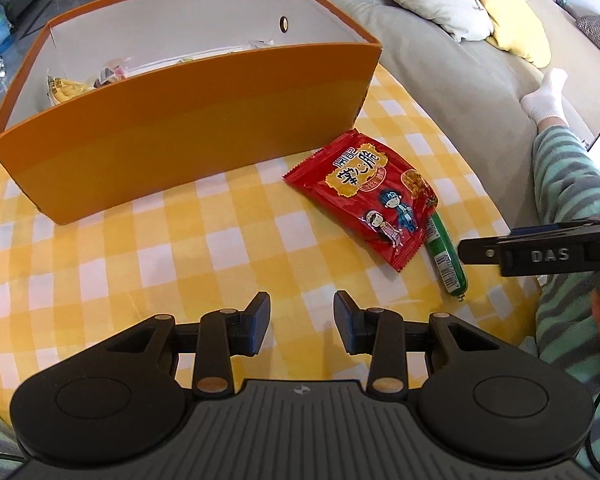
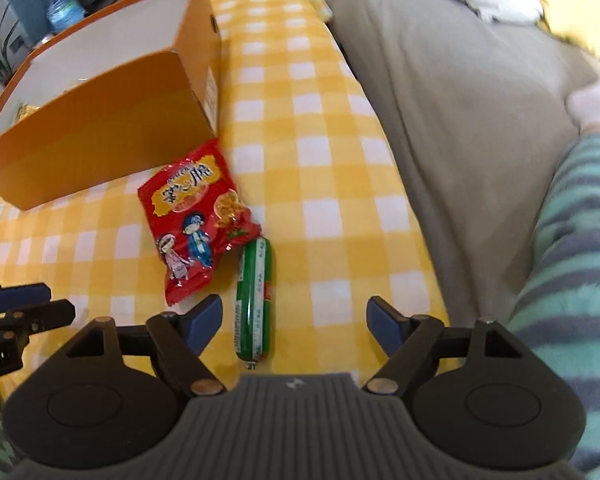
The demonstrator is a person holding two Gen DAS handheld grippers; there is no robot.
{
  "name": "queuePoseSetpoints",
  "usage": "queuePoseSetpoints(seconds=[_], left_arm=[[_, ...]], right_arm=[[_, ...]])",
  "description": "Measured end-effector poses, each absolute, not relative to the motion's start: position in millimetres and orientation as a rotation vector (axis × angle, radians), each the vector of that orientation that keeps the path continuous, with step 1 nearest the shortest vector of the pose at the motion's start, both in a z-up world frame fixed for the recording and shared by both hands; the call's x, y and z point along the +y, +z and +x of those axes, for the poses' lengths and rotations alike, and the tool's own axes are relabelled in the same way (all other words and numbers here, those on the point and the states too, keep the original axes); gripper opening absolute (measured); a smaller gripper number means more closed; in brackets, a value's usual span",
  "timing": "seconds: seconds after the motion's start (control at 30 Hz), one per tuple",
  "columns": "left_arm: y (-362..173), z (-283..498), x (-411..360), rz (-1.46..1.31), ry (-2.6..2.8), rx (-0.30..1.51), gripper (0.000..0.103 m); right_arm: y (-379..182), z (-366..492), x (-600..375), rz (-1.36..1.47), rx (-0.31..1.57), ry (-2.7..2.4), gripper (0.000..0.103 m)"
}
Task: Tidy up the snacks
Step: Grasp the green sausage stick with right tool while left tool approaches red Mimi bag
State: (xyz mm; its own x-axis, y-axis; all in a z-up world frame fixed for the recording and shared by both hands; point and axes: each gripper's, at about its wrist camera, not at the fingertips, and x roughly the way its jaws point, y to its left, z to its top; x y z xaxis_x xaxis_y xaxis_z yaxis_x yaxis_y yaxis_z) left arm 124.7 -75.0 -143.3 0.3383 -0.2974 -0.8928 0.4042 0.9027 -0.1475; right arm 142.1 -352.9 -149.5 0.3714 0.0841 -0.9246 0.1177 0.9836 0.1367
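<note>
Snacks, left wrist view: red snack packet [image 1: 372, 196] flat on the yellow checked cloth [image 1: 160, 248], just off the orange box's [image 1: 188, 120] near right corner
Sausage: green sausage stick [image 1: 446, 258] tucked against the packet's right edge
Left gripper [image 1: 302, 326]: fingers narrowly apart, nothing between them
Right wrist view: right gripper [image 2: 294, 324] spread wide, hovering over the sausage's near end, pads clear of it
Box: some snacks inside
</note>
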Motion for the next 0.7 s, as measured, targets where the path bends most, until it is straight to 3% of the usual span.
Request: queuePoseSetpoints(seconds=[0.17,0.23,0.4,0.53,0.7], left_arm=[[-144,125,-77,0.102,-0.46,1.144,0.044],[-144,124,-77,0.102,-0.459,1.143,0.044],[-146,125,-79,0.088,-0.463,1.153,0.044],[-145,127,-83,0.076,-0.465,1.154,0.044],[-140,133,-88,0.025,-0.461,1.148,0.054]], right_arm=[[-162,156,-341,0.168,1.205,0.031,0.058],[-167,162,-336,0.157,1.212,0.053,0.043],[-179,170,-333,0.16,1.256,0.058,0.024],[-180,170,-332,0.158,1.254,0.069,0.02],[-174,162,-338,0.124,1.276,0.005,0.02]])
